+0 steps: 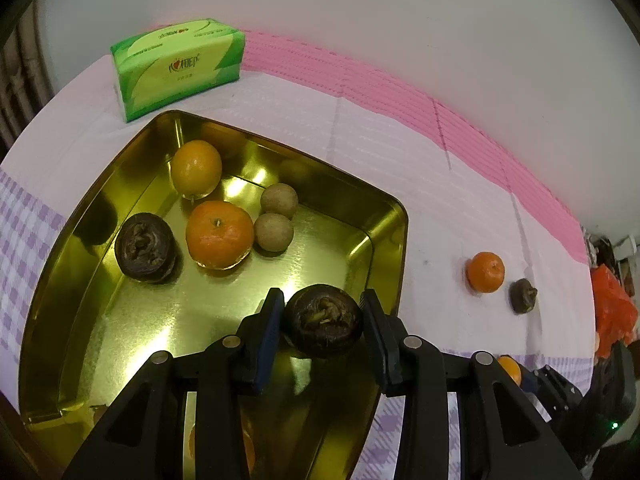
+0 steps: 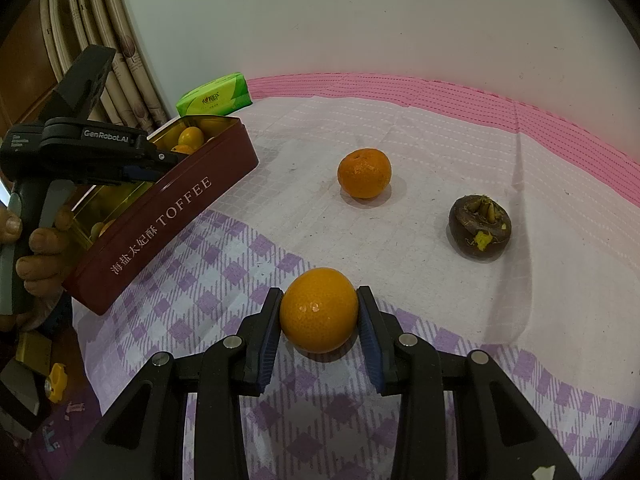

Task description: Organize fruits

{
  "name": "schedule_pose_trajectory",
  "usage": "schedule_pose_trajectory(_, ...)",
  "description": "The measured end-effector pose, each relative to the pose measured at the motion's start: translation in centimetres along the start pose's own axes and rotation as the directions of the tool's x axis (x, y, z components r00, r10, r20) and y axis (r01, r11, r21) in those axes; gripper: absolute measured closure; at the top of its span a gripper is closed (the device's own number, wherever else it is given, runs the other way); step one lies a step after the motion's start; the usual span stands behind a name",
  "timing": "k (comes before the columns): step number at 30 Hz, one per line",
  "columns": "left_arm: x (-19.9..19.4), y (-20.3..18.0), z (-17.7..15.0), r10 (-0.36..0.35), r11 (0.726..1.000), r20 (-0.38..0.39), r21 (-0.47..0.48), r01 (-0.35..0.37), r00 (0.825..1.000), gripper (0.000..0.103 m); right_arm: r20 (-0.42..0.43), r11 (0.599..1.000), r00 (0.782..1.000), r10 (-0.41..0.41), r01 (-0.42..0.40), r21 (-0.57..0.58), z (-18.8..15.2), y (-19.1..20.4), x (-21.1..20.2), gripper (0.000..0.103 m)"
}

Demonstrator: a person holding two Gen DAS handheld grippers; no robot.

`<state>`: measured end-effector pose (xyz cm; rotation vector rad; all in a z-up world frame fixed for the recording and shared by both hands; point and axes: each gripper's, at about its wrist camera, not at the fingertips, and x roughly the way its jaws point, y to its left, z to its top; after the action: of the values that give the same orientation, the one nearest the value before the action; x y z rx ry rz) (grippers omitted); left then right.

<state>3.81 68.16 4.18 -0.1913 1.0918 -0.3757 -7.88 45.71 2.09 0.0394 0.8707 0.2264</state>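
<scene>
Here the left claw [image 1: 323, 322] grips a dark brown fruit [image 1: 324, 320] above the gold tin's [image 1: 60, 280] lower right part. Meanwhile the right claw [image 2: 319, 312] clamps a yellow-orange citrus [image 2: 319, 310] at lower centre, over the checked cloth [image 2: 192, 292].

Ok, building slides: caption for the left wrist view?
Left gripper holds a dark water chestnut over the gold tin of sorted fruit.

Home room, checked tablecloth [image 2: 224, 280] on a table, tissue pack [image 1: 180, 64], beige curtain [image 2: 112, 60] behind
</scene>
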Motion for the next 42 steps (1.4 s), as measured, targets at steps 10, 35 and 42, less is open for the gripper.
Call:
schedule_pose_trajectory(10,-0.8,-0.4,-0.1,0.043,0.999,0.034,0.017,-0.044,0.998,0.062,-0.001,1.0,1.0,-0.002,0.002,-0.002,0.0,0.2,0.0,0.068)
schedule_pose_trajectory(35,-4.1,-2.9,-1.7,0.222,0.97,0.123,0.078,-0.232,0.967,0.045,-0.001,1.0,1.0,-0.003,0.003,-0.005,0.0,0.2,0.0,0.068)
schedule_pose_trajectory(42,-5.6,-3.4,-2.5,0.286,0.953,0.115,0.068,-0.295,0.951,0.042,-0.005,1.0,1.0,0.0,0.0,-0.022,0.0,0.3,0.0,0.068)
